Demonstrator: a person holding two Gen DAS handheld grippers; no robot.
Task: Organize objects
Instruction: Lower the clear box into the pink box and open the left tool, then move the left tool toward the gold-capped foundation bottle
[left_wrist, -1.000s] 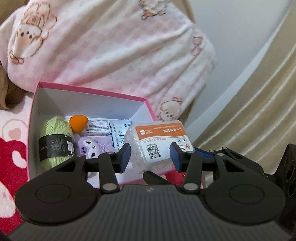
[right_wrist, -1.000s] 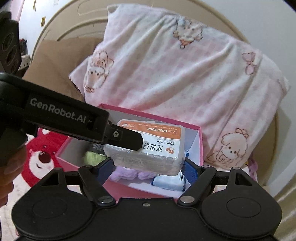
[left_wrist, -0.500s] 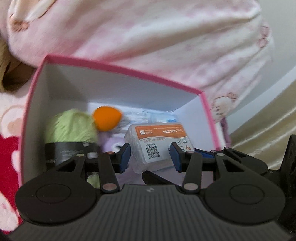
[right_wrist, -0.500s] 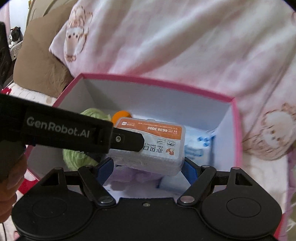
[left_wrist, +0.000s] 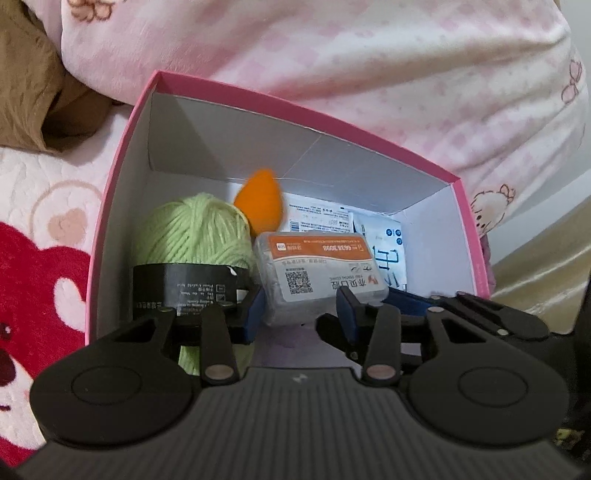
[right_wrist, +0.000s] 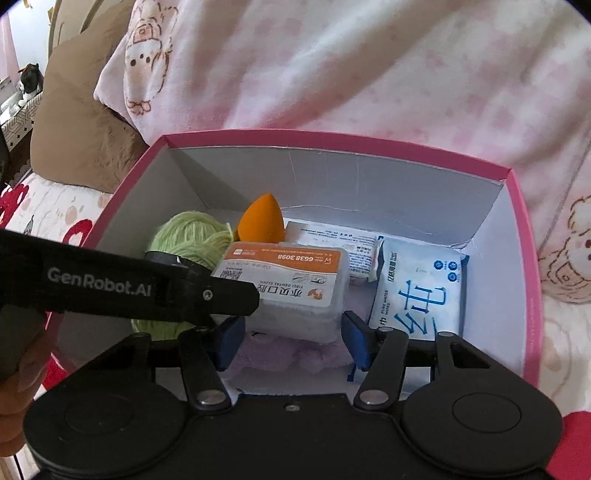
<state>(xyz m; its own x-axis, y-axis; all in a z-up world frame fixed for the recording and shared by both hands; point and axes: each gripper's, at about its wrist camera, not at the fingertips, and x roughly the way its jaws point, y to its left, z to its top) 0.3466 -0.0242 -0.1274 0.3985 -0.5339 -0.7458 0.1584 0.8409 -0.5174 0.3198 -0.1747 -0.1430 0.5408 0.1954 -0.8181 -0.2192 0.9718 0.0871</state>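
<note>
Inside the pink box (right_wrist: 515, 229), white-walled and open at the top, a clear plastic dental floss case (right_wrist: 295, 288) with an orange and white label lies near the middle, atop a pale purple plush thing (right_wrist: 291, 356) on the box floor. Against the box's left wall sits a ball of light green yarn (left_wrist: 192, 236) with a black paper band; behind the case an orange teardrop makeup sponge (right_wrist: 260, 221) stands up. Toward the box's right wall lies a pack of wet wipes (right_wrist: 417, 291) with blue print, and between it and the sponge a small white printed carton (right_wrist: 332, 240).

Both tools reach into the box over its near side. The left gripper (left_wrist: 301, 315) has just been narrowing a little; its blue pads flank the near end of the floss case, the left one close to or touching the case's corner, the right one over its near edge. From the right wrist view one black finger (right_wrist: 221, 295) of it lies across the case's left end. Whether it truly pinches the case I cannot tell. The right gripper (right_wrist: 291, 339) has just been drawing its jaws in; they stand at a medium gap, pads either side of the case's near end with daylight showing at both, so not gripping.

A pink checked blanket (right_wrist: 369, 74) with bear prints is heaped behind the box.
</note>
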